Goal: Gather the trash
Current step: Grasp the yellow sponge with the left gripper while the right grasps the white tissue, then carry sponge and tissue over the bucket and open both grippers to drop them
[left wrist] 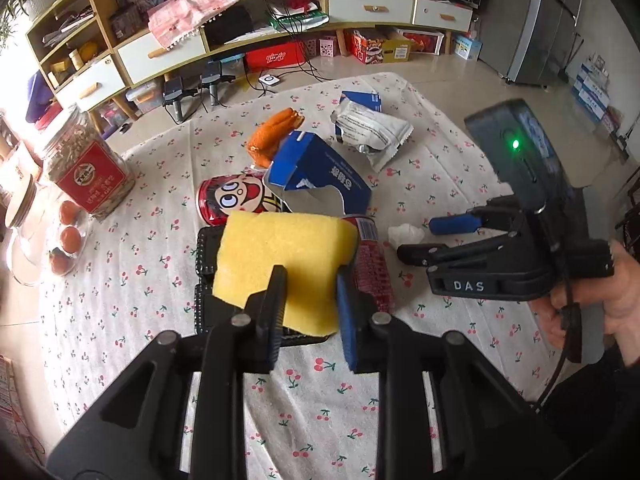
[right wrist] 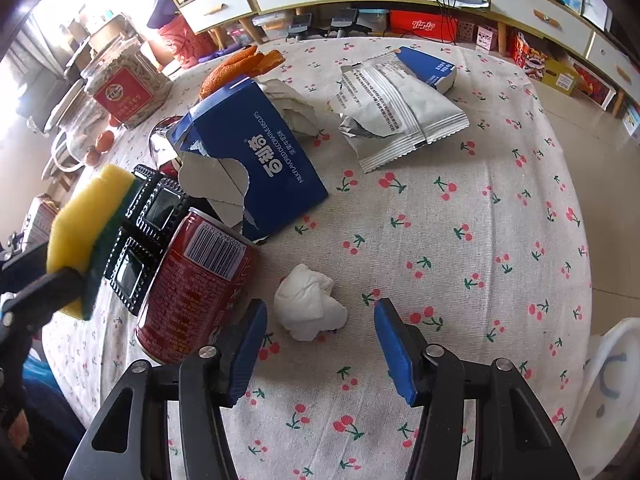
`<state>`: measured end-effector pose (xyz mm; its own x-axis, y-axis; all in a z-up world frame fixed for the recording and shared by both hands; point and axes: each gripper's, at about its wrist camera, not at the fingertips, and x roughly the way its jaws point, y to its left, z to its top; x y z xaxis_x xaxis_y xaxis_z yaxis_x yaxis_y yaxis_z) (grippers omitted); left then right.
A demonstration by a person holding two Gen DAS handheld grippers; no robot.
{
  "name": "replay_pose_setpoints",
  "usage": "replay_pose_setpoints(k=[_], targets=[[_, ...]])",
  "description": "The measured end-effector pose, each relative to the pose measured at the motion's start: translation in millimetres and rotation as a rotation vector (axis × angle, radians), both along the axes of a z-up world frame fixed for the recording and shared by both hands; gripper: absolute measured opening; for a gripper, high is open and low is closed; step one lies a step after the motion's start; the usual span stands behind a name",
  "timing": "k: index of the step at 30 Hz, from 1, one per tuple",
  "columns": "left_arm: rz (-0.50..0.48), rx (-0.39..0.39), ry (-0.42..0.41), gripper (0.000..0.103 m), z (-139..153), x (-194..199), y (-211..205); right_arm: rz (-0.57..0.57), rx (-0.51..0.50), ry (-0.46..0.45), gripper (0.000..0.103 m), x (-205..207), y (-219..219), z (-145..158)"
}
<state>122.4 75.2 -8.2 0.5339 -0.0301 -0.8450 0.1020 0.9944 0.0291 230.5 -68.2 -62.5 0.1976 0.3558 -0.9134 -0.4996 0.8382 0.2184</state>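
Yellow foam sponge (left wrist: 280, 264) pinched in the left gripper (left wrist: 310, 300); right gripper (right wrist: 320, 320) gapes around the crumpled white tissue (right wrist: 310, 306), risking nudging the red can (right wrist: 192, 284).

The right gripper (right wrist: 320, 322) hangs over a cherry-print tablecloth (right wrist: 460, 240), its blue pads standing apart on either side of a crumpled white tissue (right wrist: 310, 306) without touching it. A red can (right wrist: 192, 284) lies just left, against a torn blue box (right wrist: 256, 156). At the left edge, the left gripper (right wrist: 68, 280) pinches a yellow sponge (right wrist: 86, 220). A silver wrapper (right wrist: 396, 116) lies farther back.
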Motion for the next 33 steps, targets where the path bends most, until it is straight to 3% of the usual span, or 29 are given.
replay_pose_setpoints(k=[2,3,4,5,18,26,33], targets=[[0.007,-0.025,-0.019,0.026,6,-2,4,0.019,-0.009,0.017,0.033,-1,6,-6],[0.008,-0.035,-0.031,0.026,9,-4,5,0.02,-0.016,0.014,0.03,-2,8,-7],[0.01,-0.043,-0.043,0.026,12,-5,6,0.02,-0.022,0.006,0.02,-3,9,-6],[0.012,-0.051,-0.055,0.026,15,-6,7,0.017,-0.019,0.013,0.019,-3,8,-5],[0.036,-0.116,-0.173,0.026,36,-14,10,-0.145,0.097,-0.024,0.018,-2,-61,53],[-0.067,-0.129,-0.193,0.026,35,-10,-30,-0.263,0.206,-0.045,0.018,-12,-138,87],[-0.193,-0.144,-0.194,0.026,29,-10,-83,-0.425,0.229,-0.103,0.018,-31,-231,108]])
